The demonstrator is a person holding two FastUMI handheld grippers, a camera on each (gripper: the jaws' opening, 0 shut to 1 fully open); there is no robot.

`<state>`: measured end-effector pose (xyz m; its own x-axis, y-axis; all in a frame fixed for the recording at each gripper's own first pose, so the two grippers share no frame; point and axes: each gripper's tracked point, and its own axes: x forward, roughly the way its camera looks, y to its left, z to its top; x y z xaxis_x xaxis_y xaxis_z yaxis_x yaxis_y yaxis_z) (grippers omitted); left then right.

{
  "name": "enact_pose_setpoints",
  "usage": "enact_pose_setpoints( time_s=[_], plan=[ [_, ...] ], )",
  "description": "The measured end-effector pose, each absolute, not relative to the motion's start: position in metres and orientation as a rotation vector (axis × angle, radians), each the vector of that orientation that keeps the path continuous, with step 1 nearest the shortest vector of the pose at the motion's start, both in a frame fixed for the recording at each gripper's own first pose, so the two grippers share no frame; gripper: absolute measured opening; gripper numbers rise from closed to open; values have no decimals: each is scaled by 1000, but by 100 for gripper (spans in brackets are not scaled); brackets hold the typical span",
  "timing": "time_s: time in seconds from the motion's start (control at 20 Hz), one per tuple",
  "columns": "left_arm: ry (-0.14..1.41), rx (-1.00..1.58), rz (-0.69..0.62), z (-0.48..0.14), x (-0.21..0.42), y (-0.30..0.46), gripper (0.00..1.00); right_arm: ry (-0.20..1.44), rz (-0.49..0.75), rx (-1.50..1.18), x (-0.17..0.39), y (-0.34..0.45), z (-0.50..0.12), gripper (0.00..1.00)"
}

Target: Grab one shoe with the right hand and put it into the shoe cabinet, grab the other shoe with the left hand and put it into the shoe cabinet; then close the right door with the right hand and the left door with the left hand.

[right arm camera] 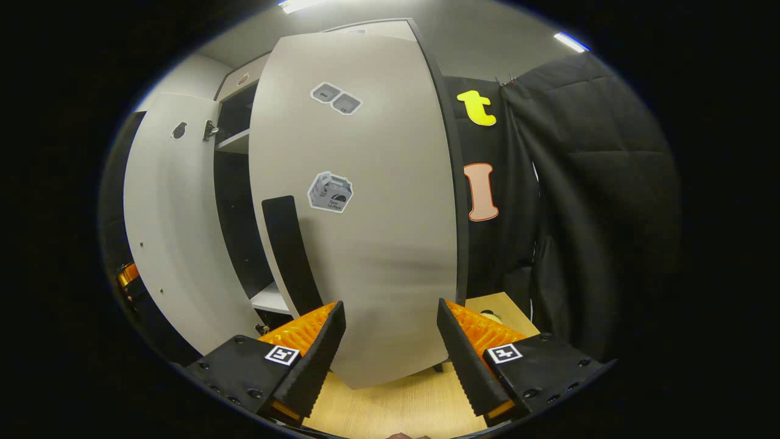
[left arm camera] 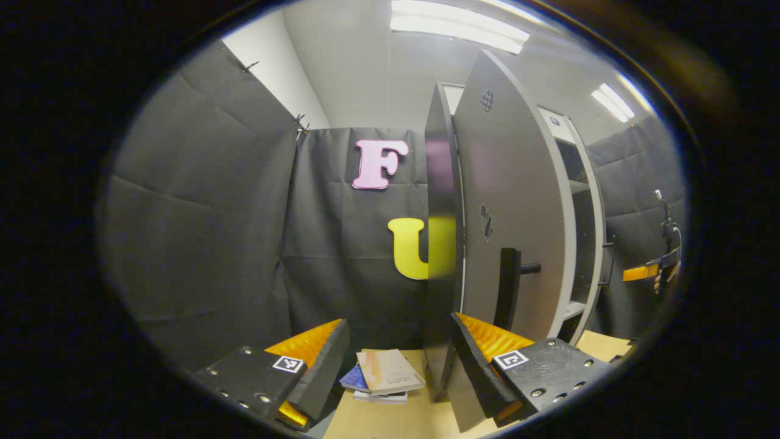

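Observation:
The grey shoe cabinet [left arm camera: 579,244] stands with both doors ajar. In the left gripper view the left door [left arm camera: 512,201] is nearly edge-on; its black handle [left arm camera: 509,286] faces right. My left gripper [left arm camera: 396,372] is open, and the door's front edge hangs just inside its right finger [left arm camera: 481,372]. In the right gripper view the right door [right arm camera: 378,231] swings toward me, with a black handle [right arm camera: 292,256] and stickers on its face. My right gripper [right arm camera: 390,347] is open, the door's lower part standing just beyond its fingertips. Dark shelves [right arm camera: 234,201] show between the doors.
A small stack of books [left arm camera: 384,375] lies on the tan wooden surface [left arm camera: 378,421] left of the left door. The other gripper's orange part [left arm camera: 649,271] shows past the cabinet at the far right. Beyond the left door [right arm camera: 164,231], an orange gripper part [right arm camera: 125,274] peeks out.

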<state>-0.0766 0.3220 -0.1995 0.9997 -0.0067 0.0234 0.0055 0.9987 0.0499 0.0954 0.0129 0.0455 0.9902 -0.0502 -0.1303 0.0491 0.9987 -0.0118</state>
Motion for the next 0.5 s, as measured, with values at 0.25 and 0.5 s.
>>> enact_pose_setpoints(
  time_s=[0.25, 0.5],
  plan=[
    [-23, -23, -25, -208, -38, 325, 100, 159, -85, -11, 95, 9, 39, 96],
    [-25, -58, -129, -198, -28, 288, 96, 153, -109, -9, 72, 3, 33, 96]
  ],
)
